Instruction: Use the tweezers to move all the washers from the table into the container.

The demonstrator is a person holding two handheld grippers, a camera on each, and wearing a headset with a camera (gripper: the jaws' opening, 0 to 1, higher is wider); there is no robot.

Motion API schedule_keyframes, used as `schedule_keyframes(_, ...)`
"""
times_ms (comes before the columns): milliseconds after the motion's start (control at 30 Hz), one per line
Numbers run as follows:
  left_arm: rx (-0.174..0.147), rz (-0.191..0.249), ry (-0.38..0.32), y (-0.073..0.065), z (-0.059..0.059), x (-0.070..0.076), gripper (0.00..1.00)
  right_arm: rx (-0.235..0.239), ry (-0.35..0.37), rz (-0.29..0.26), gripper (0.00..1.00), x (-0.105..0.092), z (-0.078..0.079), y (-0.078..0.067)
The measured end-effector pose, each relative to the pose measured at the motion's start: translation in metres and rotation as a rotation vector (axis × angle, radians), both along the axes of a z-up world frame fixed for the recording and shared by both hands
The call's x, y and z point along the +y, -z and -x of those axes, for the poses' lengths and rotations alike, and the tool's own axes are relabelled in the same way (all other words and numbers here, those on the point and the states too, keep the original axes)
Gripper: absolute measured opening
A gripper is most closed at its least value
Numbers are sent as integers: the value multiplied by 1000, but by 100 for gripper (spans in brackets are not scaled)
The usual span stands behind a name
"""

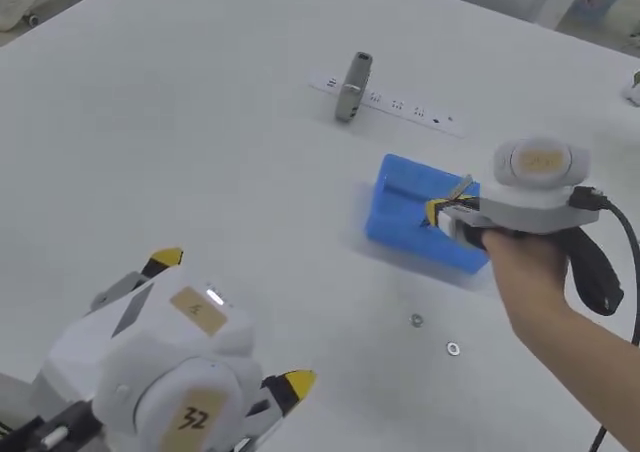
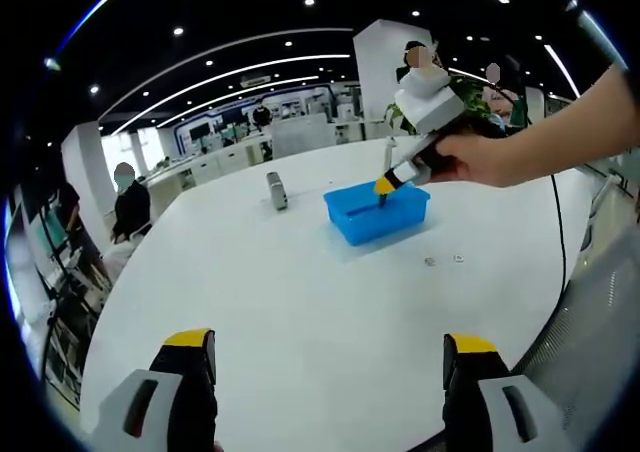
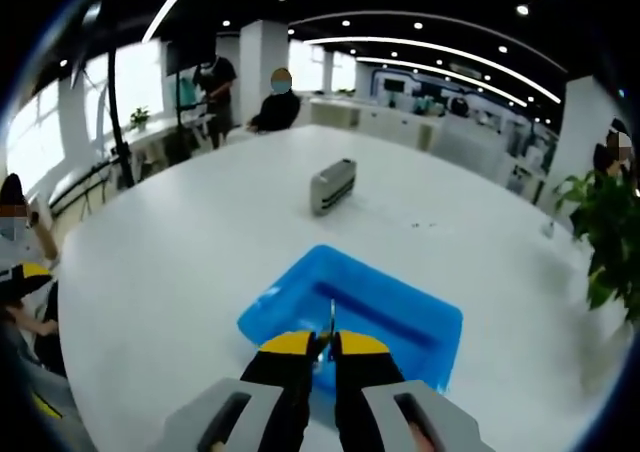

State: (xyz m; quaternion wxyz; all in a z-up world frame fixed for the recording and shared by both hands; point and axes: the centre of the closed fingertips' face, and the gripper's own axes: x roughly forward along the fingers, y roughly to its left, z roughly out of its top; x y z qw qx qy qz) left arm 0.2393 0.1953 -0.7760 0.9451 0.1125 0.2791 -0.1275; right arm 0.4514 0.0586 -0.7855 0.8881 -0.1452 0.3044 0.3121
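Hand (image 1: 530,272) from the right holds the right gripper (image 1: 437,212) level, jaws pinched on one pair of tweezers (image 1: 460,187), tips over the single blue container (image 1: 385,227). Two washers (image 1: 417,320) (image 1: 453,349) lie on the table (image 1: 200,122) nearby. Left gripper (image 1: 232,319) hovers, jaws wide apart.

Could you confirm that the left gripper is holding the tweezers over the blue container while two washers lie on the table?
Not quite: it is the right gripper whose fingers are shut on the tweezers over the blue container, as the right gripper view shows. The left gripper is open. Two washers do lie on the table.
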Motion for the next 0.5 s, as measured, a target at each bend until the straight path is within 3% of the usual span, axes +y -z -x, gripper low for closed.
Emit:
schedule_keyframes(133,-1,-1,6,-1,0,-1,96,-46,-3,-21,4,-4,10,-21)
schedule_keyframes(500,-5,3,7,-1,0,-1,96,-122,20,-94,4,-10,18,-61)
